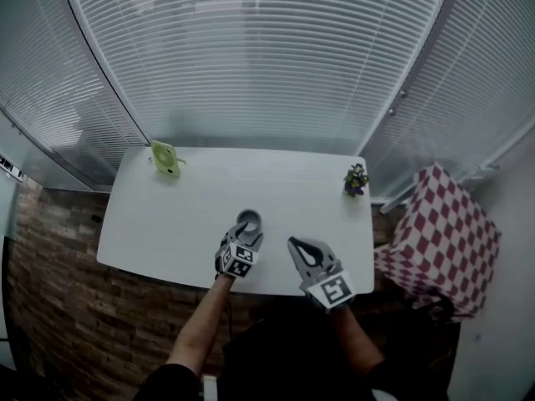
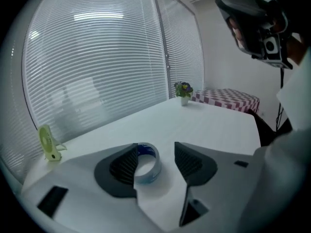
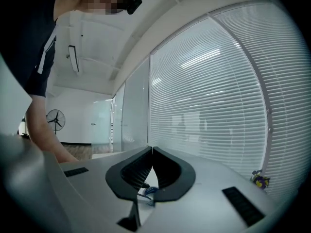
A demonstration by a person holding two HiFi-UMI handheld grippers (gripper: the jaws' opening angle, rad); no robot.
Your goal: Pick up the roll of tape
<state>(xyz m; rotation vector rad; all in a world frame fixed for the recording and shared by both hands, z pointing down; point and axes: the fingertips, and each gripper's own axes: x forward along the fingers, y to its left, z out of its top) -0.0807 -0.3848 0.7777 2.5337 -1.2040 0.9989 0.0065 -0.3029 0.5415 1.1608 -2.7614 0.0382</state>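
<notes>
Your left claw (image 2: 155,153) is released over the white desk (image 1: 159,224). Its jaws stand apart with the roll of tape (image 2: 148,165) lying flat between them, close against the jaw on the 9 o'clock side. Your right claw (image 3: 151,152) is clenched tip to tip on nothing, near the left claw at its 3 o'clock, by the desk's 6 o'clock edge.

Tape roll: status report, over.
Left tool open, tape between its jaws, on the table, not gripped. Right tool shut, empty. Nothing in the way.
</notes>
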